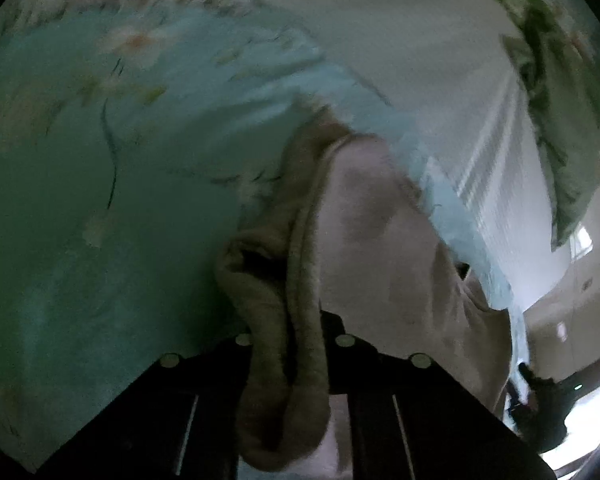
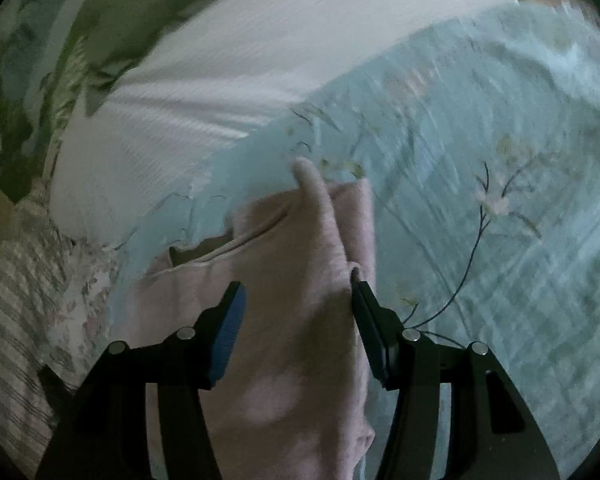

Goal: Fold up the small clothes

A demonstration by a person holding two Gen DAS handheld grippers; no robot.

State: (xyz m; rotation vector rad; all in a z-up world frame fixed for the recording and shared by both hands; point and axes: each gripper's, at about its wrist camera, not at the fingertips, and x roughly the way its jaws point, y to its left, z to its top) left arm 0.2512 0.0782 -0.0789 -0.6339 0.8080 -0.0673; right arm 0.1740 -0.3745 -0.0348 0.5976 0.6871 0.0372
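Note:
A small pale pink-beige garment [image 2: 300, 264] lies on a light blue floral bedspread [image 2: 480, 140]. In the left wrist view the garment [image 1: 372, 232] hangs bunched from my left gripper [image 1: 288, 344], which is shut on a thick fold of it; the fingertips are hidden by the cloth. My right gripper [image 2: 296, 300] is open, its two fingers [image 2: 230, 320] astride the garment, the right finger touching the garment's edge. A loose end of the cloth sticks up beyond the fingers. Both views are blurred by motion.
A white ribbed blanket [image 2: 240, 60] lies beyond the bedspread. A green leafy pillow [image 2: 112, 12] is at the far left. A striped floral sheet [image 2: 24, 280] runs along the left. The bed edge and a bright room show at the right of the left wrist view [image 1: 572, 320].

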